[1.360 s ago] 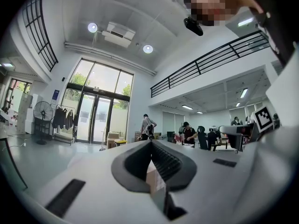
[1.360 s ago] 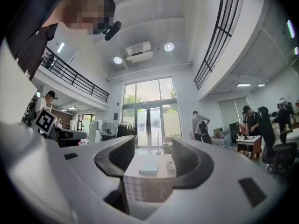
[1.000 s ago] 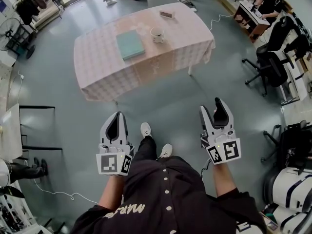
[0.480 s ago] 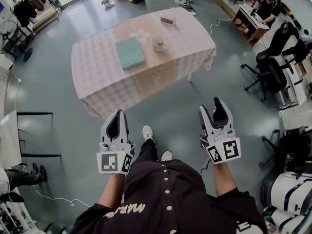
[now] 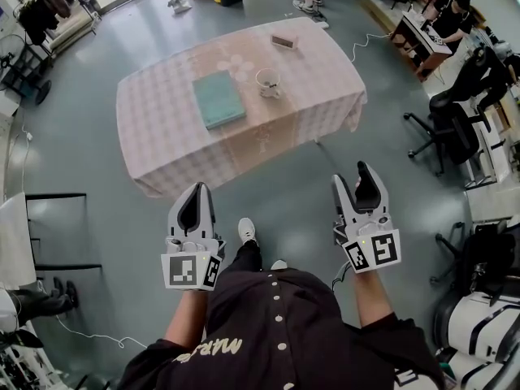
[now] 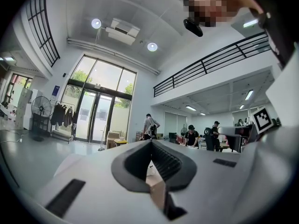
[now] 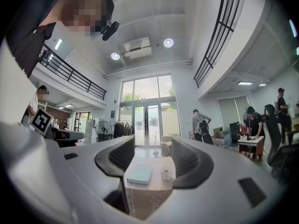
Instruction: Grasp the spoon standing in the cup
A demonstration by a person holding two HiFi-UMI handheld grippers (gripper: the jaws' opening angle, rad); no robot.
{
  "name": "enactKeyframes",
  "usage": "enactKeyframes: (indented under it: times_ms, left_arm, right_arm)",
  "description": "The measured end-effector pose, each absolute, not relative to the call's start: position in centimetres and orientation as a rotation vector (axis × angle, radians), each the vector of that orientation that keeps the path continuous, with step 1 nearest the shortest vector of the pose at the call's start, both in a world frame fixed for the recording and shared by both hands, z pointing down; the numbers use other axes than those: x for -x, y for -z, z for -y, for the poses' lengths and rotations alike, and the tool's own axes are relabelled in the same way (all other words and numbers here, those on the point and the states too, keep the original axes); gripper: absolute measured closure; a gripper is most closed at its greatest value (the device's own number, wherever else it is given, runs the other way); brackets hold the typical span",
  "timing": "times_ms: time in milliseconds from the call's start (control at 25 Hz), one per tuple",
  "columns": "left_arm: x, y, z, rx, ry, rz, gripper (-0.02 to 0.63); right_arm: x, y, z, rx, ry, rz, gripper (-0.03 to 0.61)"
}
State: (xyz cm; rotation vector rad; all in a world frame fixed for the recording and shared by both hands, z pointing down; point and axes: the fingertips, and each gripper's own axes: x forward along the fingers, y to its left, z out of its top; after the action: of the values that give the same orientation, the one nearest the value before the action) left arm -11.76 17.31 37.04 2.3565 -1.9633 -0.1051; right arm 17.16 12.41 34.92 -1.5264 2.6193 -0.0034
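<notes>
A white cup (image 5: pixel 267 80) stands on the pink-clothed table (image 5: pixel 162 145) ahead of me, right of a teal book (image 5: pixel 218 98). The spoon in it is too small to make out. Both grippers are held level well short of the table's near edge, over the floor. My left gripper (image 5: pixel 197 188) is shut with nothing in it, the jaw tips meeting (image 6: pixel 150 142). My right gripper (image 5: pixel 355 180) is open and empty. In the right gripper view, the book (image 7: pixel 140 174) and the cup (image 7: pixel 166 173) show between its jaws (image 7: pixel 153 142).
A small box (image 5: pixel 283 41) lies at the table's far edge. Office chairs (image 5: pixel 455 112) and desks with people line the right side. A clothes rack (image 5: pixel 36 10) stands far left and a cable (image 5: pixel 89 323) runs over the floor at lower left. My shoe (image 5: pixel 246 231) shows between the grippers.
The table has drawn closer and slid down in the head view as I walk towards it. Both grippers keep their pose, left shut and right open.
</notes>
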Motion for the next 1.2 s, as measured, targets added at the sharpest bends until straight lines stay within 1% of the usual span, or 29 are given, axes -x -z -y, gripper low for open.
enactKeyframes:
  times_ms: [600, 760, 1200]
  left_arm:
    - [15.6, -36.9, -8.3, -2.409, 0.105, 1.886, 0.603]
    - [17.3, -37.2, -6.5, -2.413, 0.102, 1.871, 0.603]
    - [18.7, -38.3, -3.2, -2.451, 0.079, 1.797, 0.603]
  right_arm:
    - [-12.9, -35.1, -4.9, 1.591, 0.036, -2.607, 0.354]
    - [-11.4, -35.0, -3.6, 1.621, 0.0, -2.59, 0.385]
    - [-9.1, -36.1, -1.9, 1.647, 0.017, -2.613, 0.374]
